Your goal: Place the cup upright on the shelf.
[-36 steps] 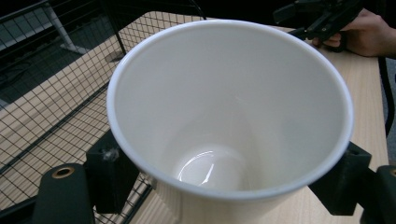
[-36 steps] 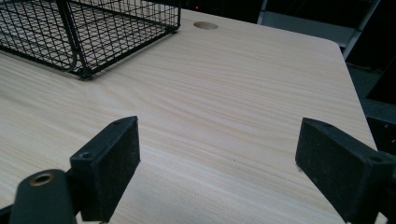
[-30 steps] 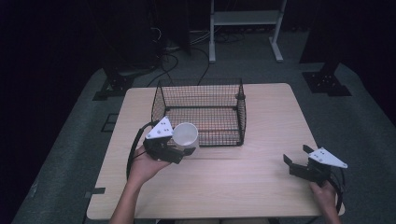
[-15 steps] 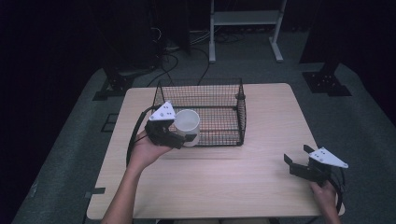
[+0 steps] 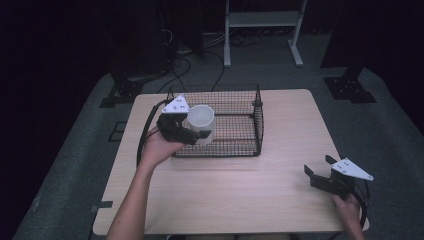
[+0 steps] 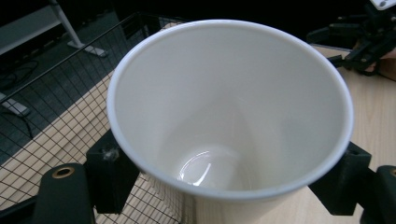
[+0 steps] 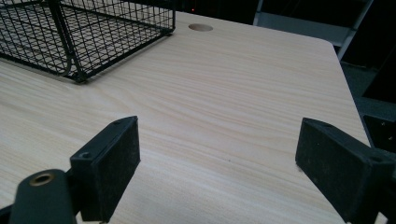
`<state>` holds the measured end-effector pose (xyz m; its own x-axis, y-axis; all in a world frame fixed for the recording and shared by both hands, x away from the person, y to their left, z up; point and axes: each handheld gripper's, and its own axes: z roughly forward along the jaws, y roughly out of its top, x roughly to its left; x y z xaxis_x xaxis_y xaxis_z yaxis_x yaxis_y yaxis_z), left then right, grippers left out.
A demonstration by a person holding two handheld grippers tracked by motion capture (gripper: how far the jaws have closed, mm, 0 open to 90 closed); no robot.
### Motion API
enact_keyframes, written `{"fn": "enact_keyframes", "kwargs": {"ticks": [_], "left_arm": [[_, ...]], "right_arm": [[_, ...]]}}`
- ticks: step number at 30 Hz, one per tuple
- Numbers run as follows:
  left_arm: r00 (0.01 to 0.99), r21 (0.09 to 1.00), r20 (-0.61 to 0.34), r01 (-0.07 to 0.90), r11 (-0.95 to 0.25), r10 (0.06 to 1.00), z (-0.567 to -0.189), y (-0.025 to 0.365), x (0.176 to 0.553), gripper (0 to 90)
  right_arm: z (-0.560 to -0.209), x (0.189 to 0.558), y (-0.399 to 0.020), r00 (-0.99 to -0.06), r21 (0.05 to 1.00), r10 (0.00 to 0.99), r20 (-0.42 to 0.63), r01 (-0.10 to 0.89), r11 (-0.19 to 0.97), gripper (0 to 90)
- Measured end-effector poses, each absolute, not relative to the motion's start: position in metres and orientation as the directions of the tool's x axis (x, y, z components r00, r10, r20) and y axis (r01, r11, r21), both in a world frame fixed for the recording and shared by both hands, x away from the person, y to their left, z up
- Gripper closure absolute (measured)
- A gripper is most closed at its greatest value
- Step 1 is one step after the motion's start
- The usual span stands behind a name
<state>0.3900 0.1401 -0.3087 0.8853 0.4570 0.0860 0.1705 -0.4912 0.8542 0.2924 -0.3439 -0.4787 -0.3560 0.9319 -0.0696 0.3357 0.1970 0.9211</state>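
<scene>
Your left gripper (image 5: 196, 134) is clamped on the white paper cup (image 5: 202, 121), just over the black wire basket's (image 5: 259, 125) near wall. Carry it level past the rim (right gripper (image 5: 320, 175) idle, jaws spread), then lower.

High view sits above the near edge, looking forward and down, and it takes in the whole desk (image 5: 280, 200) with the wire basket (image 5: 220, 125) in the upper middle of the frame. The left gripper view is in tight: a white cup (image 6: 229, 116) right at the lens, basket mesh at the left edge, desk at right. The right gripper view rides low, skimming across the desk, with the basket's corner at upper left. All three share basket and desk.
</scene>
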Motion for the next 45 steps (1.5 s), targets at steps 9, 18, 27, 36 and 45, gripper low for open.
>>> {"fn": "enact_keyframes", "kwargs": {"ticks": [9,18,27,36,45], "left_arm": [[0.883,0.834,0.083,0.192,-0.518,0.461,-0.309,0.133,0.412,20.8],[0.879,0.817,0.076,0.216,-0.535,0.470,-0.313,0.131,0.434,20.8],[0.874,0.823,0.069,0.222,-0.522,0.481,-0.320,0.132,0.447,20.8],[0.877,0.820,0.069,0.221,-0.528,0.475,-0.320,0.126,0.460,20.8],[0.883,0.817,0.050,0.233,-0.528,0.467,-0.326,0.119,0.477,20.7]], "right_arm": [[-0.479,0.293,-0.344,-0.357,0.922,0.932,-0.068,0.335,0.195,13.0],[-0.479,0.293,-0.344,-0.354,0.921,0.933,-0.066,0.338,0.193,13.0],[-0.479,0.293,-0.345,-0.354,0.922,0.933,-0.062,0.337,0.189,13.1],[-0.479,0.293,-0.345,-0.353,0.923,0.934,-0.059,0.338,0.186,13.0],[-0.479,0.293,-0.345,-0.354,0.923,0.934,-0.058,0.338,0.186,13.0]]}}
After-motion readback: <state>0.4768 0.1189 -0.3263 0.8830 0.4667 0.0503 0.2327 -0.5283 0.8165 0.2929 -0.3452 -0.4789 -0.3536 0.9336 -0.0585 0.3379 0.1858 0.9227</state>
